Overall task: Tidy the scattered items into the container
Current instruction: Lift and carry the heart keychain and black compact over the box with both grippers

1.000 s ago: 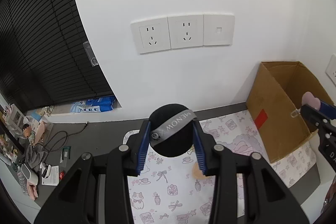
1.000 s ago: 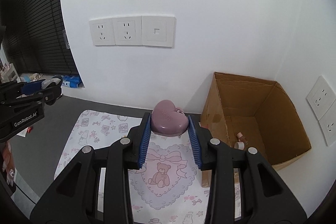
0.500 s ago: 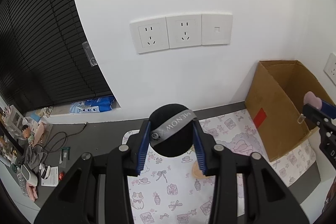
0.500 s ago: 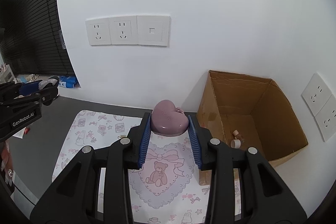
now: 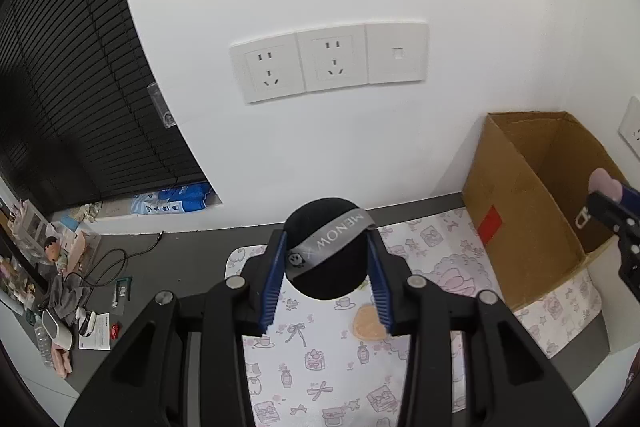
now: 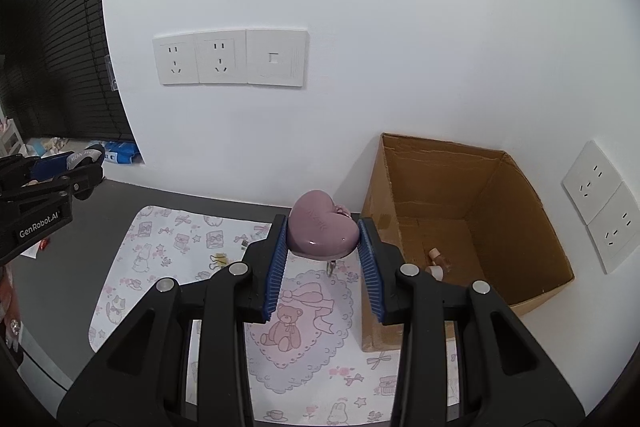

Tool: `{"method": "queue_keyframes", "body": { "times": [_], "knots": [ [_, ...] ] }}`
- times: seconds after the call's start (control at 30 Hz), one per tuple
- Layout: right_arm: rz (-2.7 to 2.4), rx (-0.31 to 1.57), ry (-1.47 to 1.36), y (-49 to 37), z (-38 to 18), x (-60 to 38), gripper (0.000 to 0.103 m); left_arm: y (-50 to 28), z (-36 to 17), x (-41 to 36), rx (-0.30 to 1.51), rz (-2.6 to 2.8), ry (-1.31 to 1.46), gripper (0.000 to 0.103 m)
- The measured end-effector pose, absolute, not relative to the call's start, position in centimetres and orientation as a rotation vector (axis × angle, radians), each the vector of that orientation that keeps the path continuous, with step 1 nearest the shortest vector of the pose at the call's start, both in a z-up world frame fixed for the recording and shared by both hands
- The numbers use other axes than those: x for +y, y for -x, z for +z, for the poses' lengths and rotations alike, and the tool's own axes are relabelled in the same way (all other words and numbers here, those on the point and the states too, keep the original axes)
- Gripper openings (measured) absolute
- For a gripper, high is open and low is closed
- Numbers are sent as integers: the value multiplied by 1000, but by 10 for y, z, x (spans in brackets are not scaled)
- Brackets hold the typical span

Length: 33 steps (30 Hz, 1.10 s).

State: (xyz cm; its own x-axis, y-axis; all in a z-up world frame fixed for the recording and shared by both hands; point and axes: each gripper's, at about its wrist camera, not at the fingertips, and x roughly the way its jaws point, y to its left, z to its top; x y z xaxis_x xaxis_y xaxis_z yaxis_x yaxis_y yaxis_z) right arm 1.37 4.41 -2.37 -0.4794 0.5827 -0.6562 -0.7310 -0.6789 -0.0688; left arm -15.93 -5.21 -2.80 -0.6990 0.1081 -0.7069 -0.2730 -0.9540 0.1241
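Wall sockets (image 5: 328, 61), black blinds (image 5: 72, 67), a patterned mat (image 6: 168, 247).

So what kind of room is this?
Probably a room in someone's home, at a desk in a corner. There are wall sockets, a cute patterned mat on the dark desk, and a window blind with a clutter of small things beside it.

Black puff (image 5: 326, 259), pink heart case (image 6: 322, 235), brown box (image 6: 472, 227), pink-printed mat (image 6: 168, 247).
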Motion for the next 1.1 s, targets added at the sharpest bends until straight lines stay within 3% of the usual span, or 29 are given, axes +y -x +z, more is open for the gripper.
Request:
{"method": "queue_keyframes", "body": {
  "times": [1.1],
  "knots": [
    [1881, 416, 783, -203, -51, 220, 36, 154, -57, 254, 570, 2332, 989, 39]
  ]
}}
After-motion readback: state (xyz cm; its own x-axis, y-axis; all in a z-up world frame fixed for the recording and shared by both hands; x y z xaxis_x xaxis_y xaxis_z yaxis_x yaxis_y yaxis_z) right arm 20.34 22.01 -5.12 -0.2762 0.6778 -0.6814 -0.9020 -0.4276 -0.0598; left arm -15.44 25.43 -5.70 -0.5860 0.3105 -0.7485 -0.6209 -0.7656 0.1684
